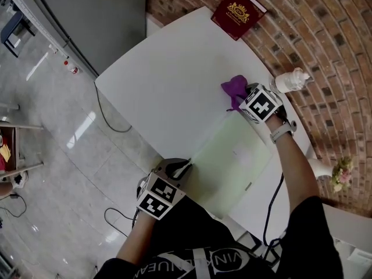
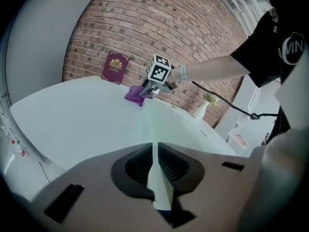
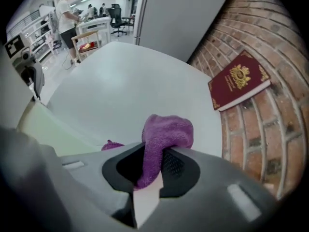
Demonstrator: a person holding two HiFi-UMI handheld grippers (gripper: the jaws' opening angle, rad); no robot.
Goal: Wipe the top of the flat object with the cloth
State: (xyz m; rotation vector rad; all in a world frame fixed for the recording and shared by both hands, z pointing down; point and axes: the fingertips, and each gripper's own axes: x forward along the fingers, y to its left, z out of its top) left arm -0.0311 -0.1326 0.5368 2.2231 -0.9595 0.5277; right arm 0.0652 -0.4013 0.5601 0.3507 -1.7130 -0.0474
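Note:
A pale green flat object [image 1: 232,161] lies on the white table [image 1: 168,80], near its front right. My left gripper [image 1: 185,168] is at the object's near left corner, and its jaws are shut on the thin edge [image 2: 154,163]. A purple cloth [image 1: 235,88] hangs bunched at the object's far corner, with my right gripper [image 1: 241,100] shut on it. In the right gripper view the cloth [image 3: 166,134] bulges up out of the jaws [image 3: 153,163], and the flat object [image 3: 43,124] shows at the left. The left gripper view shows the flat object [image 2: 178,124] running away to the cloth [image 2: 134,94] and the right gripper [image 2: 145,90].
A maroon book [image 1: 238,11] leans on the brick wall [image 1: 325,34] at the table's far corner. A white bottle [image 1: 290,80] stands right of the cloth, and a small vase of flowers [image 1: 340,173] sits further right. A cable [image 1: 110,121] lies on the floor left of the table.

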